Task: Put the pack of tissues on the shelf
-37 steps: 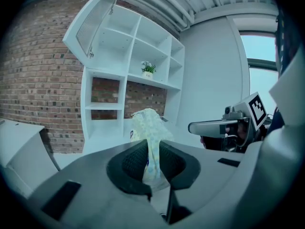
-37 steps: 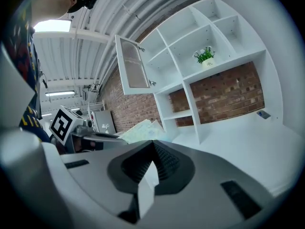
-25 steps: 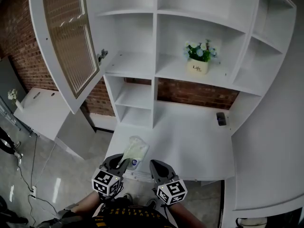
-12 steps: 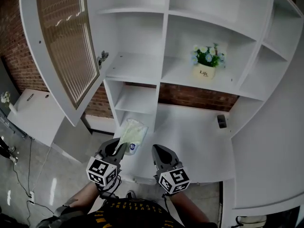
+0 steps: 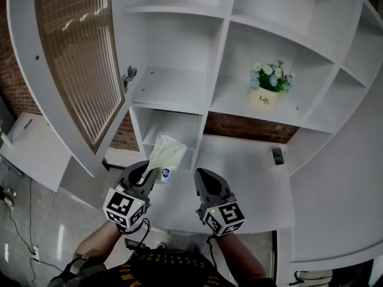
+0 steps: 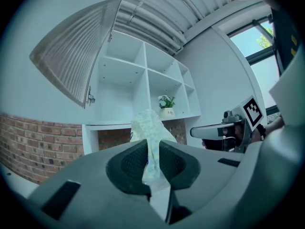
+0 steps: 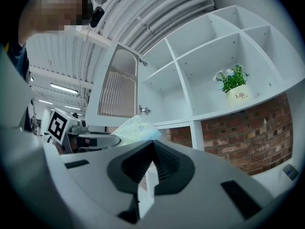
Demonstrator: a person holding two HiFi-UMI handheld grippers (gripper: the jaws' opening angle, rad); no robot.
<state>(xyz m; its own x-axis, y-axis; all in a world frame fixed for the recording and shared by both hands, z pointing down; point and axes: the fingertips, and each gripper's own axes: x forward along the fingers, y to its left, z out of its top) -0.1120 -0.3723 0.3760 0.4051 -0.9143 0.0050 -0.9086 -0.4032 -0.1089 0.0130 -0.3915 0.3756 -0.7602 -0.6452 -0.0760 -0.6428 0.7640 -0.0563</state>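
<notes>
flower pot (image 5: 264, 98): we are reading "Life" in dark script on its pale front, and the same word is showing in the right gripper view (image 7: 238, 96).
pack of tissues (image 5: 165, 153): we are seeing a round blue label near its lower end, print too small to read.
marker cubes: we are seeing black-and-white square code patterns on the left gripper (image 5: 145, 171) and the right gripper (image 5: 203, 177).

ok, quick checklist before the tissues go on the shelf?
1. Left gripper shut on the pack of tissues: ok.
2. Grip firmness: only the pack's lower end is between the fingers; cannot tell.
3. Right gripper holds nothing, fingers together: ok.
4. Cabinet door swung open, off to the left: ok.
5. Small shelf compartment just beyond the pack, nothing seen in it: ok.
6. Flower pot in another compartment, well right of the pack: ok.
</notes>
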